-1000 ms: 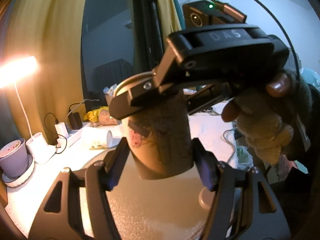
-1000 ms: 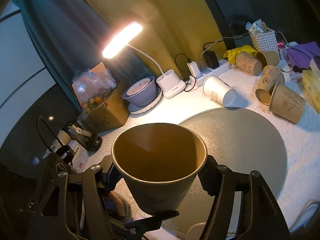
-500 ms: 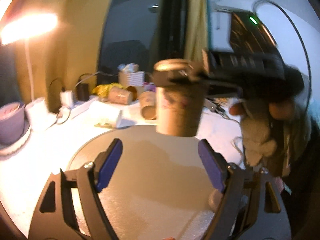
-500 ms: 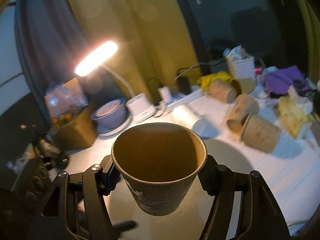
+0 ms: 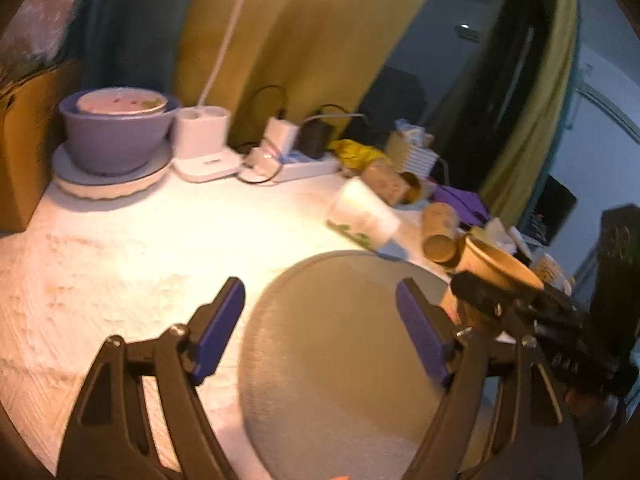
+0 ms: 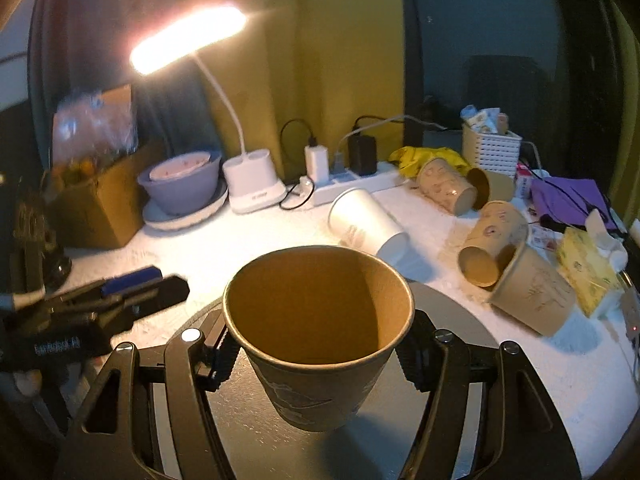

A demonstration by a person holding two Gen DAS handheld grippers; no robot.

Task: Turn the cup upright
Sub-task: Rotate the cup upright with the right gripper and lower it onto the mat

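Observation:
My right gripper (image 6: 316, 356) is shut on a brown paper cup (image 6: 320, 368), mouth up, just above the round grey mat (image 6: 460, 320). The same cup (image 5: 492, 272) shows at the right edge of the left wrist view, clamped in the right gripper's black fingers (image 5: 480, 296). My left gripper (image 5: 320, 328) is open and empty, its blue pads over the near left edge of the mat (image 5: 340, 360). It also shows at the left in the right wrist view (image 6: 132, 284).
A white cup (image 6: 368, 224) lies on its side behind the mat, with several brown cups (image 6: 444, 184) on their sides at the back right. A desk lamp (image 6: 252, 188), purple bowl (image 6: 180, 184), power strip (image 6: 344, 184), cardboard box (image 6: 96, 200) and tissue pack (image 6: 588, 272) stand around.
My left gripper has drawn back from the cup and swung left. My right gripper has lowered the upright cup towards the mat.

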